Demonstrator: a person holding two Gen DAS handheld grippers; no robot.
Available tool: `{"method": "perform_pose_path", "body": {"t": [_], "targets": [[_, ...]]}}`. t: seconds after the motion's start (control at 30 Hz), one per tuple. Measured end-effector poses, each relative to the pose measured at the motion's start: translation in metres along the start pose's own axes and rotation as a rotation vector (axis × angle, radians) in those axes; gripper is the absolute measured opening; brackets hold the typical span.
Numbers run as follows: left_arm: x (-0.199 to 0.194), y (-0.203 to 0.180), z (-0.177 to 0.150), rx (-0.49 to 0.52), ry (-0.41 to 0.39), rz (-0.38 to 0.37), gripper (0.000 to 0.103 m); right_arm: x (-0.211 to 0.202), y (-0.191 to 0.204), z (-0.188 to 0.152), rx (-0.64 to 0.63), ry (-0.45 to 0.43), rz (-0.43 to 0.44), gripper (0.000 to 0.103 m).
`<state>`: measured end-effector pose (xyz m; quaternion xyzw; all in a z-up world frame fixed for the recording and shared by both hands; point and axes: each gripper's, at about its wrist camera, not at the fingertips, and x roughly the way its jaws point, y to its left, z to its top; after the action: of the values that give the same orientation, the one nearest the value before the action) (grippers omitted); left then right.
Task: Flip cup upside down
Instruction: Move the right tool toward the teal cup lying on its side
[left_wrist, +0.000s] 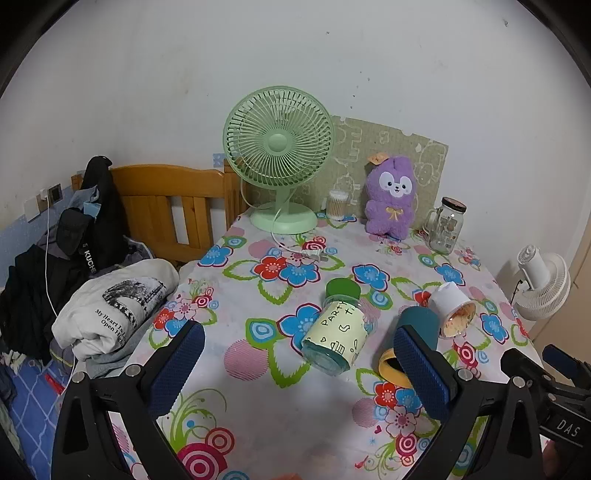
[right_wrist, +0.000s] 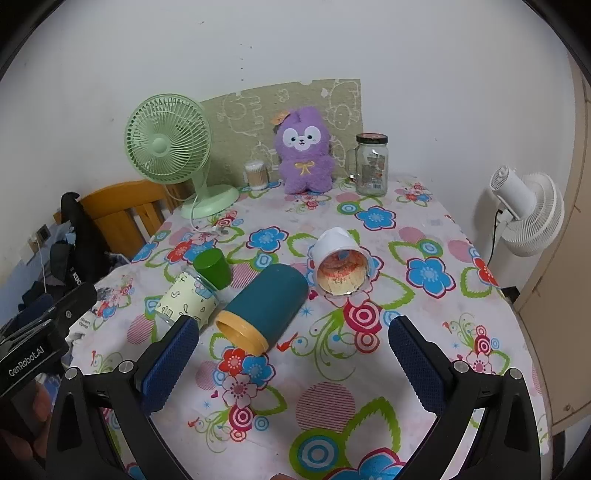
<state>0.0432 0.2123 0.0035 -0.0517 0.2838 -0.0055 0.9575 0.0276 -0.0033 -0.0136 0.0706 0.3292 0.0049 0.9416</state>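
Three containers lie on their sides on the flowered tablecloth (right_wrist: 424, 236). A teal cup with a yellow rim (right_wrist: 264, 306) lies in the middle, mouth toward me; it also shows in the left wrist view (left_wrist: 413, 332), partly behind a finger. A clear cup with a white base (right_wrist: 338, 264) lies to its right (left_wrist: 452, 308). A glass bottle with a green cap and pale label (right_wrist: 195, 291) lies to its left (left_wrist: 334, 334). My left gripper (left_wrist: 299, 365) is open, just short of the bottle. My right gripper (right_wrist: 291, 365) is open and empty, just short of the teal cup.
At the table's back stand a green fan (right_wrist: 170, 155), a purple plush toy (right_wrist: 304, 151), a glass jar (right_wrist: 371, 164) and a tub of cotton swabs (right_wrist: 256, 175). A white fan (right_wrist: 528, 214) stands off the right edge. A wooden bed frame (left_wrist: 170, 206) and clothes (left_wrist: 110, 306) lie left.
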Motion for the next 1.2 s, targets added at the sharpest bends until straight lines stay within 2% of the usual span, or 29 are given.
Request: {"method": "perform_pose_path", "body": {"t": [0.53, 0.8, 1.2], "targets": [[0.012, 0.002, 0.0, 0.005, 0.032, 0.0, 0.103, 0.012, 0.002, 0.001, 0.005, 0.026, -0.009, 0.103], [0.03, 0.002, -0.006, 0.066, 0.076, -0.002, 0.103, 0.04, 0.004, 0.003, 0.028, 0.082, 0.001, 0.103], [0.082, -0.002, -0.002, 0.127, 0.16, -0.018, 0.103, 0.095, 0.013, 0.015, 0.04, 0.174, 0.0, 0.103]]}}
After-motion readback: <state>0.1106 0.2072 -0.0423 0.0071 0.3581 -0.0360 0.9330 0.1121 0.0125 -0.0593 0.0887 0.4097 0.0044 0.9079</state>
